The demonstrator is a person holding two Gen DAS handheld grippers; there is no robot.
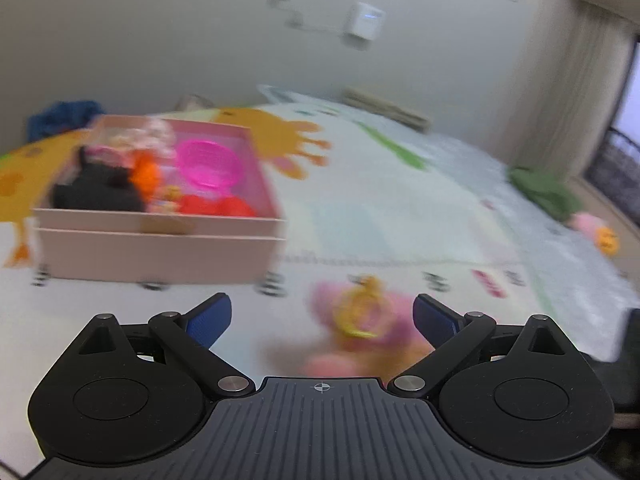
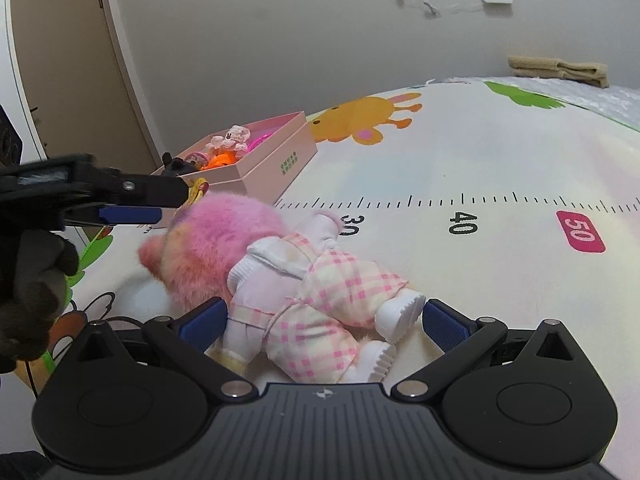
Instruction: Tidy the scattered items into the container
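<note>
Closest to the lens, the right gripper (image 2: 322, 320) sits low over the printed foam play mat (image 2: 500, 152), its blue-padded fingers (image 2: 202, 322) spread wide on either side of a pink-furred plush doll in a pink-and-cream checked outfit with white shoes (image 2: 304, 276). The doll lies face down on the mat, its legs between the pads but not yet pinched. The left gripper (image 1: 322, 320) hovers near the doll's fluffy head, also released and empty; its view is badly blurred.

The pale pink cardboard box (image 2: 276, 156) stands on the mat just beyond the doll, already holding small toys, among them a translucent magenta plastic bowl (image 1: 208, 162).

To do this pick well, I would push the right fingers further forward so they close across the torso rather than the slack trouser legs, since soft cloth may slip out. The head looks heavy, so the left gripper could steady it during the lift toward the box.
</note>
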